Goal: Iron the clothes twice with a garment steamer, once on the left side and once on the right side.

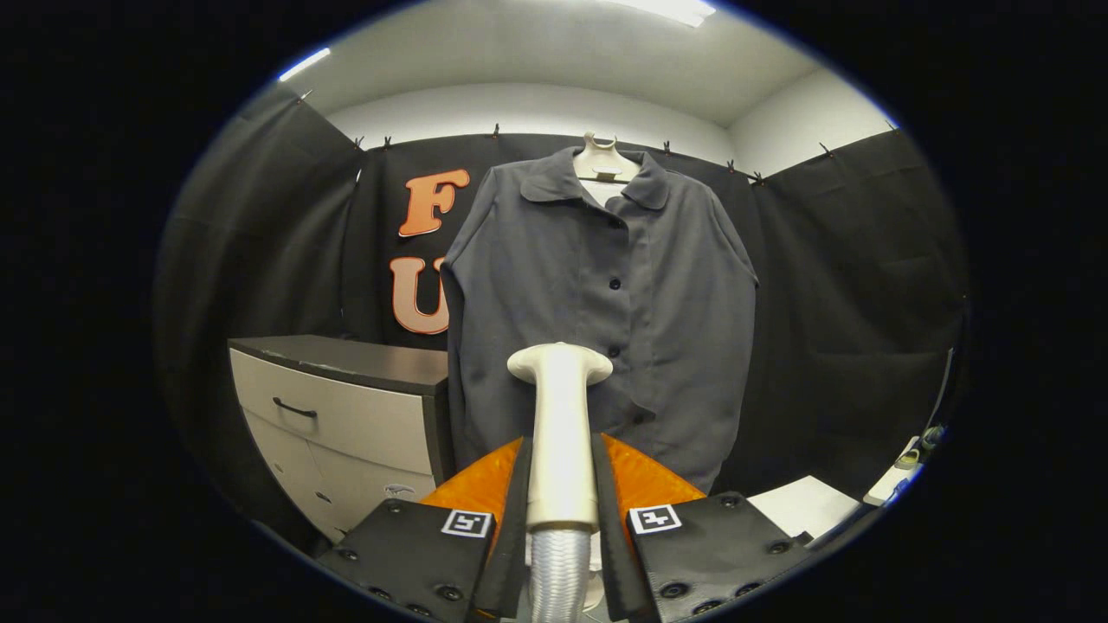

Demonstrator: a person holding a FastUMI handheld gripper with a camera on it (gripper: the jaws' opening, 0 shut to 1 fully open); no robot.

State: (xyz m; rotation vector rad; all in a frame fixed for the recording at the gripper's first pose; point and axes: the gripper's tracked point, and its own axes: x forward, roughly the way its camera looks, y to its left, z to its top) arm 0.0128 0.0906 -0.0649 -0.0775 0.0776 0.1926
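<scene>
Booth: steamer [561, 433] btwn clamped jaws

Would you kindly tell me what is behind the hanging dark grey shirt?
Behind the dark grey button-up shirt hangs the black cloth wall; the shirt covers the rest. The gripper is shut on the cream steamer handle.

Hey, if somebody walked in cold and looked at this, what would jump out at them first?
The dark grey shirt on a pale hanger, hung against the black cloth wall straight ahead. Next, the cream steamer handle clamped between the gripper fingers, its flared head just short of the shirt's lower front. A drawer cabinet stands beside the shirt.
</scene>
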